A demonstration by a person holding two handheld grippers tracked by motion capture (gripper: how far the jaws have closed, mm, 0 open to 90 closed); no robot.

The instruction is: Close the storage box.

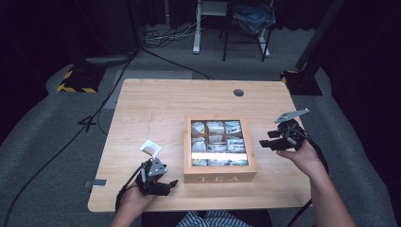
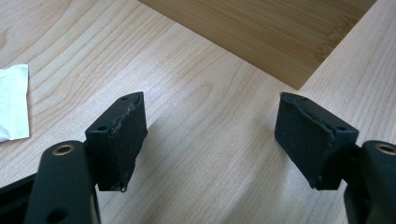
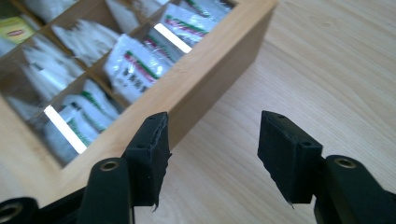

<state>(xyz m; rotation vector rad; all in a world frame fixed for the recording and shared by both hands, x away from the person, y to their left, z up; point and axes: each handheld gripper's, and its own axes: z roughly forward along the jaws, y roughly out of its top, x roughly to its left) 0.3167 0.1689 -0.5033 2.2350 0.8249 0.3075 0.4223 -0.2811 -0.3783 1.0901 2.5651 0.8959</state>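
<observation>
A wooden box marked TEA (image 1: 220, 178) sits mid-table, with tea bags (image 1: 216, 138) visible in its compartments through a clear top. One loose white tea sachet (image 1: 150, 148) lies on the table left of the box. My left gripper (image 1: 167, 186) rests near the front edge, just left of the box's front corner, open with only bare wood between its fingers. In the left gripper view the gripper (image 2: 211, 107) faces the box side (image 2: 261, 32), the sachet (image 2: 13, 102) at far left. My right gripper (image 1: 267, 139) hovers open beside the box's right wall (image 3: 196, 88), holding nothing (image 3: 215, 123).
The light wooden table (image 1: 156, 104) has a round cable hole (image 1: 238, 92) at the back right. Bare tabletop stretches behind and left of the box. Cables, stand bases and a chair stand on the grey floor beyond the table.
</observation>
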